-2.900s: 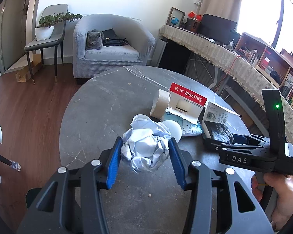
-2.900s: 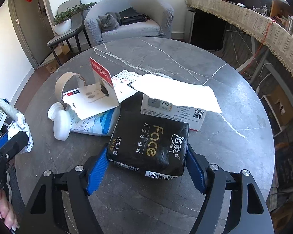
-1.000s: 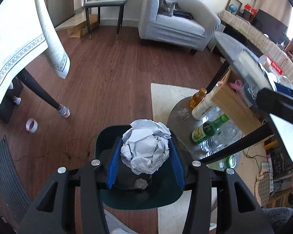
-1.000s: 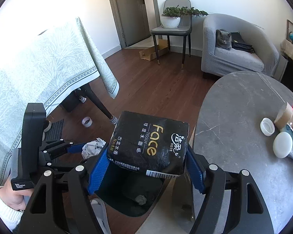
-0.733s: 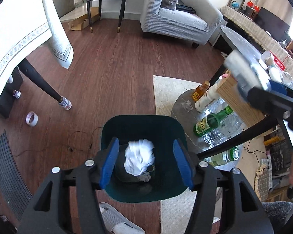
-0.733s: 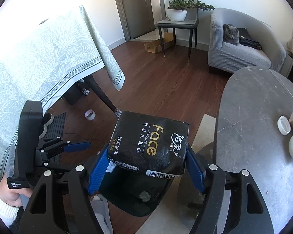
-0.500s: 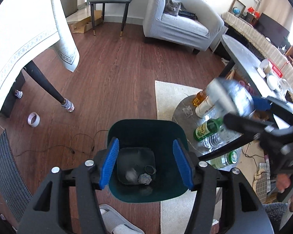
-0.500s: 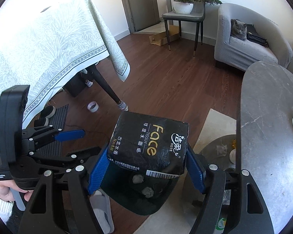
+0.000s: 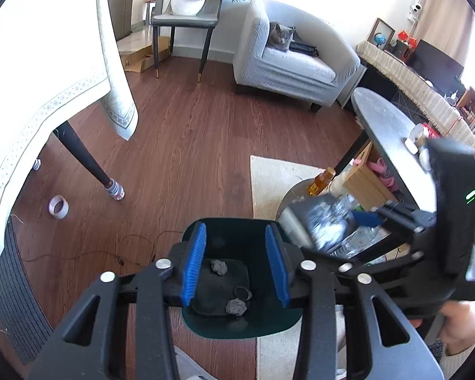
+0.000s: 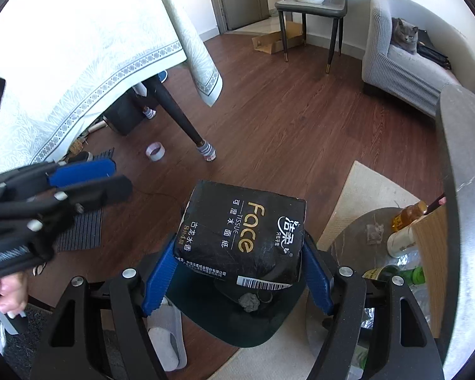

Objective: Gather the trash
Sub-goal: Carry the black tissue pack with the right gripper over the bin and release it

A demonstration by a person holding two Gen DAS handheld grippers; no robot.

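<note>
The bin (image 9: 205, 326) stood on the floor, and everything else lay around it. Inside it, on the bottom, lay paper wads (image 9: 236, 306). The left gripper (image 9: 236, 264) hung directly above the bin, jaws apart with nothing between them. The right gripper (image 10: 237, 274) hung above the bin too, holding the tissue pack (image 10: 240, 231) over it. A slipper (image 10: 166, 332) lay just left of the bin. A rug (image 9: 278, 180) ran behind and right of the bin. A tape roll (image 9: 58, 206) lay well left of the bin. An armchair (image 9: 296, 69) stood far behind the bin, with a cat (image 9: 281, 35) on it.
</note>
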